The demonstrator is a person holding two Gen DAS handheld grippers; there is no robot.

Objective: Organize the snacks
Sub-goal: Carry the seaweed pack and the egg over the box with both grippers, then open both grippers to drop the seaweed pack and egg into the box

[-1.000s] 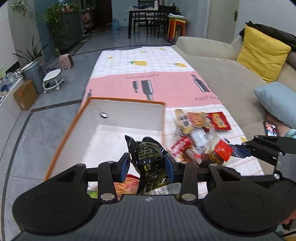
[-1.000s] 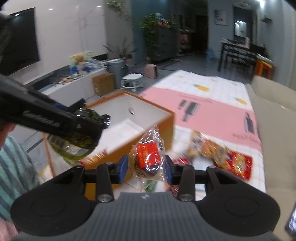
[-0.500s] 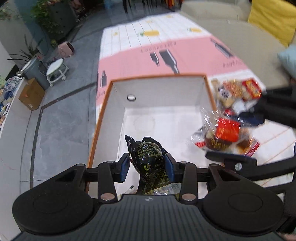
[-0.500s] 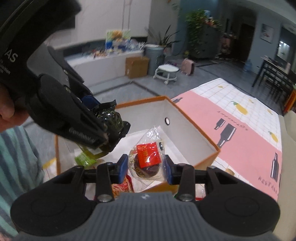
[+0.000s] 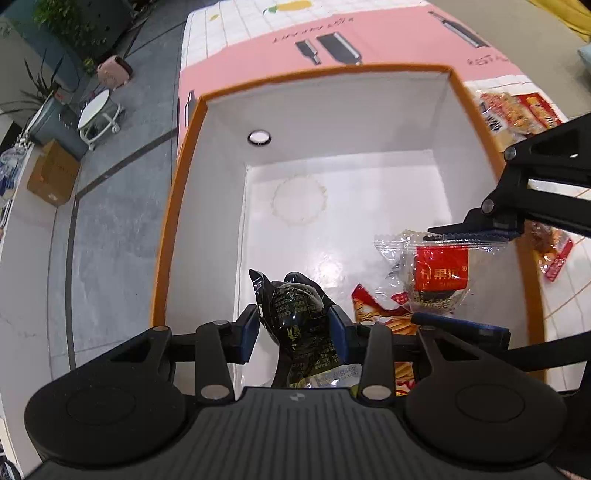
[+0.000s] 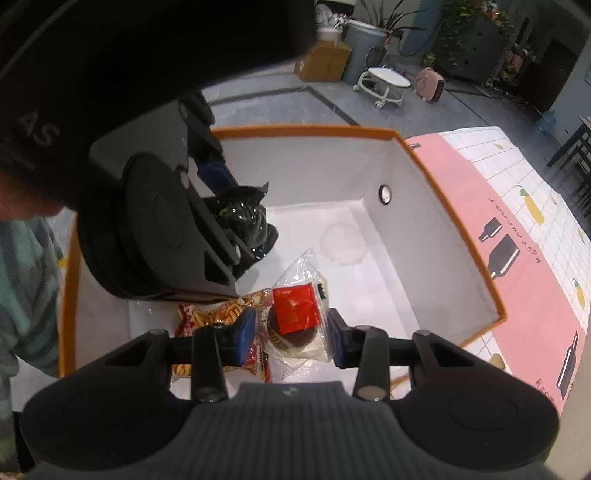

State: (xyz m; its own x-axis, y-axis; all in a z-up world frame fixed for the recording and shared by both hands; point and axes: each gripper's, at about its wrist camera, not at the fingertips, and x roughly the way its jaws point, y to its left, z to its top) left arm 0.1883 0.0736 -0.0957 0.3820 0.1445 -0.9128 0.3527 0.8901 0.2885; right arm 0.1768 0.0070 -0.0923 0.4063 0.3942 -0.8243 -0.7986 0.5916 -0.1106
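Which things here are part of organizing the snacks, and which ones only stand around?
Part of the job:
- left gripper, shut on black snack packet
- right gripper, shut on clear packet with red label
- orange box
- snacks on the cloth

Just around:
- white stool
- cardboard carton
- potted plants

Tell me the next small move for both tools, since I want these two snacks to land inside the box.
Probably open both and let go. The left tool grips a black foil snack packet and the right tool a clear packet with a red label, both over the white floor of the orange-rimmed box, beside a red-and-yellow packet.
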